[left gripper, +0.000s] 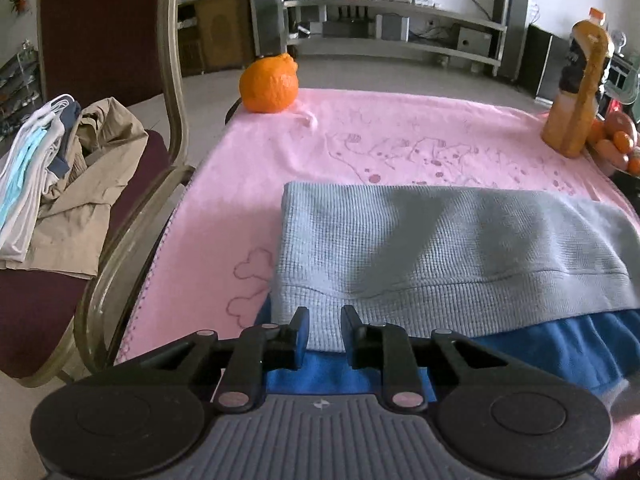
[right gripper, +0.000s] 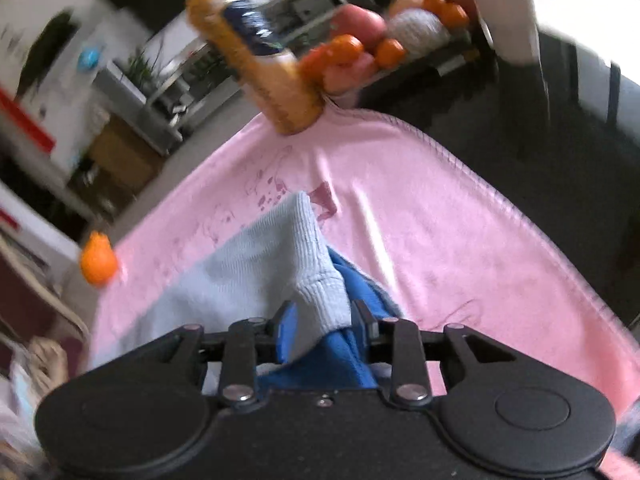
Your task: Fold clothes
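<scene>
Right claw [right gripper: 322, 330] pinching grey sweater [right gripper: 256, 280] hem, lifting to fold; left claw [left gripper: 324, 334] narrow, holding nothing, over hem.

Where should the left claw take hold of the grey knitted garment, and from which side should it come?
Grip the ribbed hem of the grey knitted garment at its near left corner, coming low from the near table edge. That hem lies flat right ahead of the left claw, over the blue layer. The right claw holds the other end.
</scene>
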Action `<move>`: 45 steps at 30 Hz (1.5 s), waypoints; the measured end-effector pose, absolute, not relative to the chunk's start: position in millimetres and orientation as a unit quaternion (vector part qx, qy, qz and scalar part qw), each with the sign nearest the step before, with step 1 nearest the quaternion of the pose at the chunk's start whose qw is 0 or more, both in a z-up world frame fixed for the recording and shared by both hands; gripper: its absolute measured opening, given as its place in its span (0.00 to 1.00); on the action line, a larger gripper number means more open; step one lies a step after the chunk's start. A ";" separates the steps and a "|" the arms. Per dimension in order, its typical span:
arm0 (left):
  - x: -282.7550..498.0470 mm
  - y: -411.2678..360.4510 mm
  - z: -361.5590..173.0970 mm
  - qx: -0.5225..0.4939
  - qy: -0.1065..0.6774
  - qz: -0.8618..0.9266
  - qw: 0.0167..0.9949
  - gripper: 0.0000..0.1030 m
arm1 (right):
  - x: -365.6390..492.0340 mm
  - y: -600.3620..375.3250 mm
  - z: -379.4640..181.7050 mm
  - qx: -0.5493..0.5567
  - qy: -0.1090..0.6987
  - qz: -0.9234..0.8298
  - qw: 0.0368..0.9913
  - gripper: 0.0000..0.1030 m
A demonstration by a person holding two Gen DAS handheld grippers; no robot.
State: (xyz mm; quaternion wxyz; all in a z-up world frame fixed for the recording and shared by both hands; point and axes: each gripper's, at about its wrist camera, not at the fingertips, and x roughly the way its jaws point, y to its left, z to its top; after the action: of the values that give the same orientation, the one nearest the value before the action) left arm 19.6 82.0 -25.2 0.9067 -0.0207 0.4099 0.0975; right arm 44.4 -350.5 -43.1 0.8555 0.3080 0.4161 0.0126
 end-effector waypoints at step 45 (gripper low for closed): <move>150.1 120.9 -44.2 -0.029 0.462 0.108 0.880 0.17 | 183.6 -325.7 -38.7 0.271 0.410 -0.001 0.871 0.32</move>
State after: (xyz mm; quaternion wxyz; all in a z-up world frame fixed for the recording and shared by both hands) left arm 150.1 120.9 -44.2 0.8800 -0.0290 0.4615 0.1084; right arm 183.6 -325.7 -38.7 0.8707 0.2715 0.4101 -0.0009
